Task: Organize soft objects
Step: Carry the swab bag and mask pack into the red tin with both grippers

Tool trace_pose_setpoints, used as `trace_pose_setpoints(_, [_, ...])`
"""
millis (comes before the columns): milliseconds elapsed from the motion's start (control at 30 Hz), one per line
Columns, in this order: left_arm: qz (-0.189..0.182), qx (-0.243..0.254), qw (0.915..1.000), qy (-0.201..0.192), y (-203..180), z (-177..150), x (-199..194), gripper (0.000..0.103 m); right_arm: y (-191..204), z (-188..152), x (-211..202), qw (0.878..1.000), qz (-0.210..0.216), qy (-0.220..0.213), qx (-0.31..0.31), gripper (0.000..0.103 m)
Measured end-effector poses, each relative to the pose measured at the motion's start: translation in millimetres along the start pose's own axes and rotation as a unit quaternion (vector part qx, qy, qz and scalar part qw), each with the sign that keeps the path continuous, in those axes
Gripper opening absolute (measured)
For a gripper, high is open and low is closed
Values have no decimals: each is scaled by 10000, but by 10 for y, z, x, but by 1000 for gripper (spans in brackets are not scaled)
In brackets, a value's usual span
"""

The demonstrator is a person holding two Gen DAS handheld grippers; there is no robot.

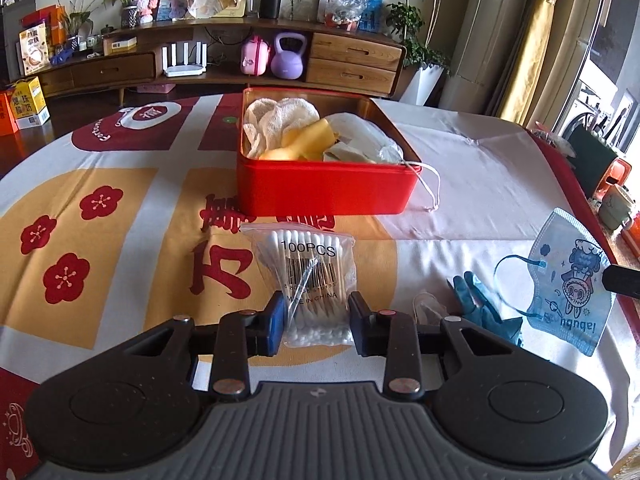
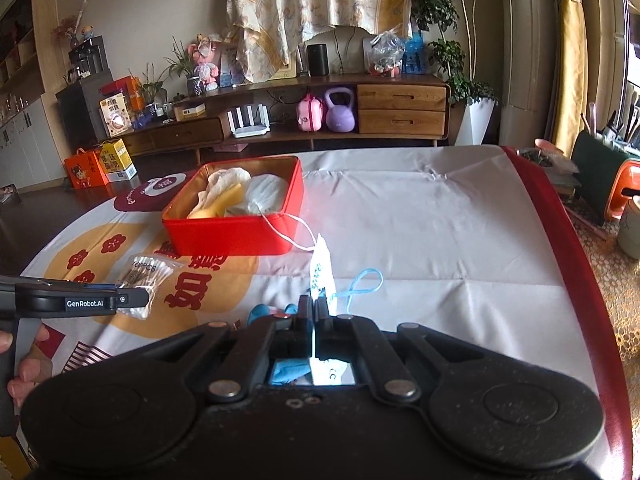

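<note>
- Your left gripper (image 1: 316, 322) holds a clear zip bag of cotton swabs (image 1: 308, 276) by its lower end; the blue pads (image 1: 275, 322) press on either side of the bag, and the bag stands up and away from you, printed "100PCS" with a barcode.
- Your right gripper (image 2: 315, 308) is fully closed on a blue child's face mask (image 1: 568, 280). In the left wrist view the mask hangs flat at the right, showing a cartoon figure and a blue ear loop (image 1: 516, 280). In the right wrist view you see it edge-on, a bright strip rising from between the fingertips.
- A blue glove (image 1: 486, 306) lies crumpled on the worktop (image 1: 480, 200) just left of the mask, beside something small and clear that is hard to make out.
- A red tin box (image 1: 324, 188) sits open on the worktop beyond the swab bag, near but apart from it. Inside are a white knitted cloth (image 1: 280, 120), a yellow cloth (image 1: 304, 140) and a white face mask (image 1: 360, 136); that mask's white ear loop (image 1: 430, 188) trails over the near right corner and down the outside of the box.
- The worktop is covered by a cloth, white on the right, with red and gold patterns and red blossoms on the left.
- In the right wrist view, fingers of your left hand (image 2: 28, 364) show at the far left edge.
</note>
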State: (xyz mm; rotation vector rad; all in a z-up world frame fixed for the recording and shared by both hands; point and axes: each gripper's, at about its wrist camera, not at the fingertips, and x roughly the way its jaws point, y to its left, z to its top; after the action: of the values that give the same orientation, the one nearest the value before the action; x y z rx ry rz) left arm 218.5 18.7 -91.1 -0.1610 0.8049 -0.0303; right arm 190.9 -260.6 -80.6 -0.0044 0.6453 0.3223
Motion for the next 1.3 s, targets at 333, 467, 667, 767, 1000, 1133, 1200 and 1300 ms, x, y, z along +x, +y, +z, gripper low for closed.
trace_pose_setpoints(333, [-97, 76, 9997, -201, -32, 237, -277, 33, 133, 239, -166, 9991, 18, -305, -280, 0])
trace_pose_setpoints(467, [-129, 167, 9992, -326, -61, 369, -348, 33, 208, 376, -163, 9983, 74, -382, -424, 0])
trace_pose_setpoints(667, [-230, 254, 9985, -428, -75, 567, -358, 33, 333, 609, -101, 9970, 187, -494, -570, 0])
trace_pose_setpoints(767, [-242, 360, 9980, -466, -100, 652, -337, 33, 396, 733, -30, 9963, 238, -543, -621, 0])
trace_pose_setpoints(1000, [-299, 452, 9968, -593, -104, 889, -244, 33, 546, 969, 215, 9944, 304, -577, -832, 0])
trace_pose_setpoints(1133, [-287, 453, 9966, -622, -75, 1016, -123, 33, 619, 1102, 384, 9936, 325, -586, -909, 0])
trace_pose_setpoints(1200, [-263, 462, 9966, -626, -50, 1079, -47, 33, 646, 1167, 488, 9934, 343, -574, -937, 0])
trace_pose_setpoints(1300, [-218, 483, 9966, -626, -29, 1146, 83, 33, 683, 1228, 648, 9927, 286, -572, -1027, 0])
